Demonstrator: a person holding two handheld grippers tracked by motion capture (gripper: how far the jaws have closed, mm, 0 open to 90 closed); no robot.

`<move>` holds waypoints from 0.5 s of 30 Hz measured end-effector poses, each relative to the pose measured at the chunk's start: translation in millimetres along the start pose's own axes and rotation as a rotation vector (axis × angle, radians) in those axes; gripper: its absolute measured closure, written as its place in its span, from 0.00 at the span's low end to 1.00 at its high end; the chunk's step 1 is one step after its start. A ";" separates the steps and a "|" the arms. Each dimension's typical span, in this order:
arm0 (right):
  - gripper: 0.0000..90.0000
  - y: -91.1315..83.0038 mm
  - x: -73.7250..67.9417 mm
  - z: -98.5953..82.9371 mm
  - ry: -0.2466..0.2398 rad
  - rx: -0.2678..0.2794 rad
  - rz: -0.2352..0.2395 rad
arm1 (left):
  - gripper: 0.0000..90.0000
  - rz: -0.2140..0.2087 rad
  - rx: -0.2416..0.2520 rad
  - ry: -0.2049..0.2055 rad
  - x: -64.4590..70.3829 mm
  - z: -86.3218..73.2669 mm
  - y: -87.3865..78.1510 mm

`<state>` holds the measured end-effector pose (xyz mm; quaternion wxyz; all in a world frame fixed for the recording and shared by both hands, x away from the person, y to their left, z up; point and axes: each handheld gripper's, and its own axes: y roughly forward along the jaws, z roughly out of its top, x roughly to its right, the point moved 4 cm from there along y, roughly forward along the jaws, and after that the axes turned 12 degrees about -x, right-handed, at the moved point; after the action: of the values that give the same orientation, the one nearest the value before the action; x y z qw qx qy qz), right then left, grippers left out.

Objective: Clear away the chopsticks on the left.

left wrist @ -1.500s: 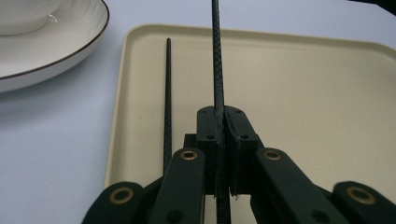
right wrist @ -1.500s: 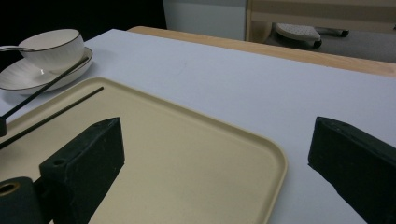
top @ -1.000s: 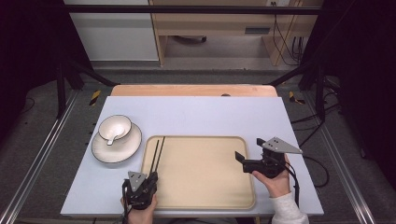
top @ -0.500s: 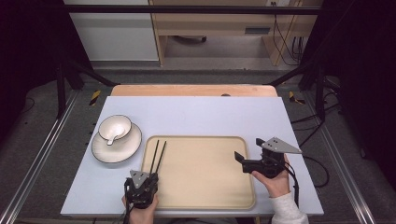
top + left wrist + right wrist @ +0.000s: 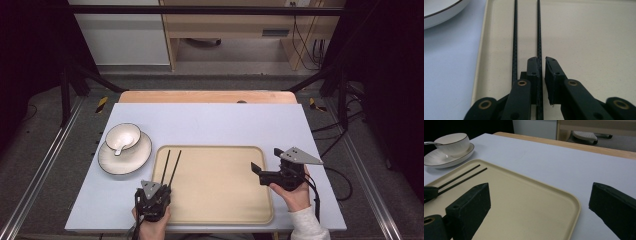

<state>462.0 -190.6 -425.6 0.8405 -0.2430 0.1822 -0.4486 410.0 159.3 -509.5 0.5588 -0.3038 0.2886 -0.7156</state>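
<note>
The left gripper (image 5: 541, 62) sits low at the near left edge of the beige tray (image 5: 220, 200), its jaws nearly closed around the right one of two black chopsticks (image 5: 539, 30), a thin gap showing on one side; the other chopstick (image 5: 515, 37) lies just beside it, parallel, both on the tray's left part and pointing away from the person; the right gripper (image 5: 257, 170) hovers over the tray's right edge, jaws spread wide, holding nothing; a white bowl (image 5: 123, 137) stands on a plate (image 5: 112, 162) left of the tray, on the pale blue table (image 5: 225, 125).

lab: metal rig frame (image 5: 65, 90), cables (image 5: 300, 35).
</note>
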 end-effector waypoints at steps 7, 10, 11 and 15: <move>0.04 -1.6 1.6 0.3 -0.001 0.005 0.000 | 0.78 -0.066 0.015 0.056 3.8 6.9 -8.7; 0.04 -2.6 1.9 0.5 0.005 0.009 0.002 | 0.71 -0.103 0.049 0.094 7.6 15.6 -16.9; 0.04 -3.0 2.2 0.7 0.007 0.010 -0.001 | 0.67 -0.115 0.062 0.115 8.6 19.1 -19.6; 0.04 -4.2 3.2 1.1 0.009 0.014 -0.003 | 0.53 -0.154 0.102 0.192 12.1 34.1 -29.9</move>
<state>461.5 -195.1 -422.6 0.8408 -0.2353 0.1827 -0.4520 414.8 151.2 -463.5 0.4867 -0.2266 0.2799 -0.7959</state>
